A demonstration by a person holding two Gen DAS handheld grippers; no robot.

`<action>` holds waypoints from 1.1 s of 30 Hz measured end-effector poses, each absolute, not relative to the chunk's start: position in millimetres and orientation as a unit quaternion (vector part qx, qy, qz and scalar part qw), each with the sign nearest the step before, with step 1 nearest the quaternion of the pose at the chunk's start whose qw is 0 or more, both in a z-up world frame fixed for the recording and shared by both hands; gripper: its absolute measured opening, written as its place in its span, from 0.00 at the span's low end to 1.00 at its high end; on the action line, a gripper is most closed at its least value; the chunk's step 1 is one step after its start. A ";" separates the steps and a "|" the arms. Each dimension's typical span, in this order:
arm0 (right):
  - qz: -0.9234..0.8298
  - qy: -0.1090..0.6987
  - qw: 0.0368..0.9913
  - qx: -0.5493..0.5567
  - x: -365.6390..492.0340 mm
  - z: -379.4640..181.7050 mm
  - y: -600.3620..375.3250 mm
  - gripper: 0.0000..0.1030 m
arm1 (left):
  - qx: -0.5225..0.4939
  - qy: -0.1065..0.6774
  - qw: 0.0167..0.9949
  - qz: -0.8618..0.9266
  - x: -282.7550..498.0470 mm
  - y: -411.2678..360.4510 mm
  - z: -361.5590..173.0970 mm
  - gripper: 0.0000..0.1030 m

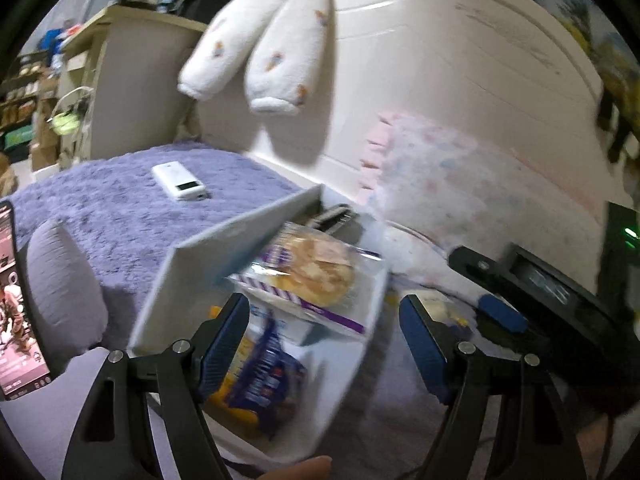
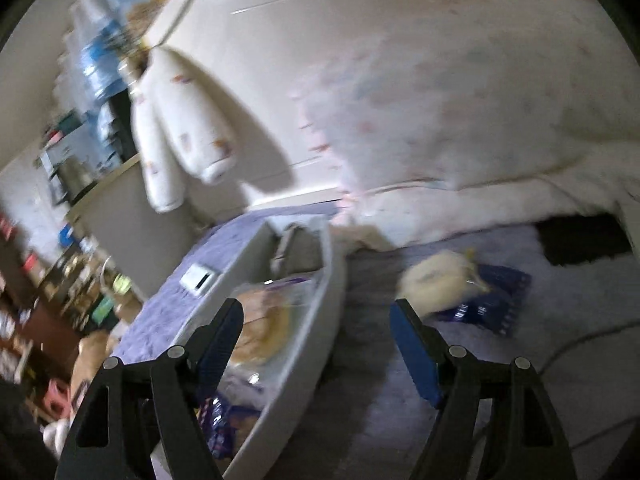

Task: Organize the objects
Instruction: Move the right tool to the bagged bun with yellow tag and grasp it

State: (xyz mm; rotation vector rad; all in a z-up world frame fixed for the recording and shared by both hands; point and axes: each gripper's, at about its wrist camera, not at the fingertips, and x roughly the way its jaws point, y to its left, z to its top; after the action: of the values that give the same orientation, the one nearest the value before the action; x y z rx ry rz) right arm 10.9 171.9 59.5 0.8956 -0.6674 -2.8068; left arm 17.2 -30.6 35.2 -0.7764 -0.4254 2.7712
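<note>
A white storage box [image 1: 200,276] sits on a purple fluffy blanket [image 1: 120,208]. It holds a wrapped bread pack [image 1: 316,272] and a blue and yellow snack bag [image 1: 260,384]. My left gripper [image 1: 324,344] is open and empty, just above the box's near end. My right gripper [image 2: 316,344] is open and empty beside the box [image 2: 316,320], which is at its left. A pale bread bag [image 2: 436,280] lies on a dark blue packet [image 2: 492,300] on the blanket to the right. The other gripper [image 1: 504,316] shows at the right in the left wrist view.
A white power bank [image 1: 180,186] lies on the blanket behind the box. A fleecy white garment [image 1: 260,52] hangs on the headboard. A pastel pillow [image 1: 480,200] leans at the right. A phone [image 1: 16,304] stands at the far left beside a grey cushion [image 1: 64,296].
</note>
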 end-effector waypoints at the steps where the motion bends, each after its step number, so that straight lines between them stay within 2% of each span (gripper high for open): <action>1: -0.922 -0.233 0.056 0.303 8.7 57.0 176.5 0.72 | -0.264 -0.137 0.125 0.946 19.7 -25.1 36.3 0.74; 6: -0.872 -0.309 0.069 0.373 -13.1 28.6 197.4 0.72 | -0.265 -0.115 0.145 0.946 25.2 -10.2 36.2 0.74; 8: -0.862 -0.315 0.072 0.391 -21.2 17.0 201.8 0.72 | -0.270 -0.114 0.147 0.945 24.0 -8.8 33.6 0.74; 15: -0.883 -0.251 0.017 0.396 -27.9 10.2 200.9 0.72 | -0.277 -0.123 0.146 0.942 20.4 -13.1 30.1 0.74; 27: -0.903 -0.110 0.000 0.415 -42.8 -8.2 162.8 0.72 | -0.292 -0.117 0.141 0.939 13.9 -11.4 22.2 0.74; 33: -0.903 -0.083 0.003 0.422 -50.9 -17.6 155.6 0.72 | -0.306 -0.111 0.117 0.938 7.1 -15.9 14.8 0.74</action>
State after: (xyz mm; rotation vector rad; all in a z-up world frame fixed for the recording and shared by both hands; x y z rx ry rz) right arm -50.9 155.6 -17.6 1.3239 -0.2597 -2.8315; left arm 7.1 -15.9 14.8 -0.8944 -0.3245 2.7464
